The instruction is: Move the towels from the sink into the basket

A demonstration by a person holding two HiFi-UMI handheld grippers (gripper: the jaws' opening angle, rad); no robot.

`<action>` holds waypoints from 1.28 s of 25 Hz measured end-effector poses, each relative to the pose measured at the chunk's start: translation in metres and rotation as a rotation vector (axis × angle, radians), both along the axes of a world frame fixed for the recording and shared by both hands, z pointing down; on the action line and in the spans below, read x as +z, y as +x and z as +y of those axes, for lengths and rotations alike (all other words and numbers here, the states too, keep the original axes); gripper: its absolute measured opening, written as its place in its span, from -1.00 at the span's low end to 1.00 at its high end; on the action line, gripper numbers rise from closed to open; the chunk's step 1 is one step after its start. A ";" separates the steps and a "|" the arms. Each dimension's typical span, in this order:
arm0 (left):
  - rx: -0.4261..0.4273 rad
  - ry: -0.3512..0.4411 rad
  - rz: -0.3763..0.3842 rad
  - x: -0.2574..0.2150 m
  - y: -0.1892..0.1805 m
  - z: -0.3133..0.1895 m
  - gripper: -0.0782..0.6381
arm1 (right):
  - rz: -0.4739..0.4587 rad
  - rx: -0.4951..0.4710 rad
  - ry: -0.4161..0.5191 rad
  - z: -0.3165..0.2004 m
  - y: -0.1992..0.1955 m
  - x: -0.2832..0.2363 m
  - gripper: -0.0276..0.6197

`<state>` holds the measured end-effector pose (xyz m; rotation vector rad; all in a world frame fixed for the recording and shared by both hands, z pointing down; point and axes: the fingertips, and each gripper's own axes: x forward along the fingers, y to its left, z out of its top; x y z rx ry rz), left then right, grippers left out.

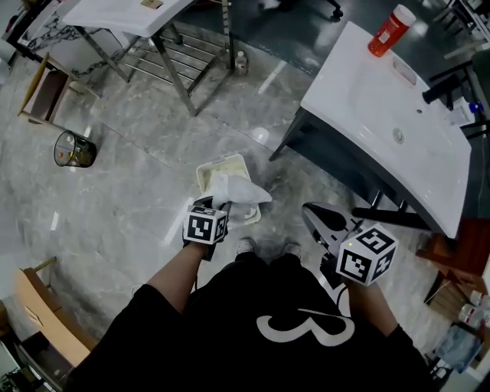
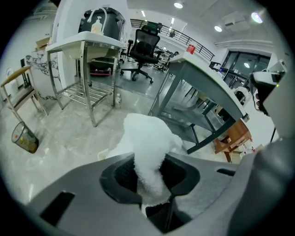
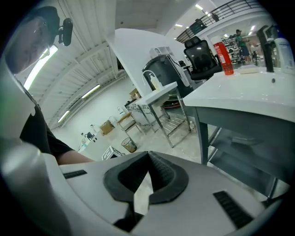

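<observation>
A white towel (image 1: 239, 189) hangs from my left gripper (image 1: 217, 205) just above the cream basket (image 1: 207, 172) on the floor. In the left gripper view the jaws are shut on the towel (image 2: 148, 138), which bulges out past the fingertips, and a bit of the basket rim (image 2: 102, 155) shows beside it. The white sink (image 1: 367, 107) stands to the right with nothing lying in its basin. My right gripper (image 1: 318, 218) hovers in front of the sink's edge. Its jaws (image 3: 148, 156) meet at the tips with nothing between them.
A red bottle (image 1: 392, 31) and a black tap (image 1: 444, 88) stand on the sink top. A mesh waste bin (image 1: 74, 149) sits on the floor at the left, near a metal-framed table (image 1: 122, 15). A cardboard box (image 1: 38, 306) is at the lower left.
</observation>
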<state>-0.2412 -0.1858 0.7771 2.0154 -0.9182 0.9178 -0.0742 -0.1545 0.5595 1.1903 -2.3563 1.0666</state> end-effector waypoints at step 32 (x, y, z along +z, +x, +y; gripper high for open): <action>-0.110 0.166 0.463 -0.235 0.076 0.045 -0.17 | -0.095 -0.220 0.124 0.003 0.031 -0.080 -0.91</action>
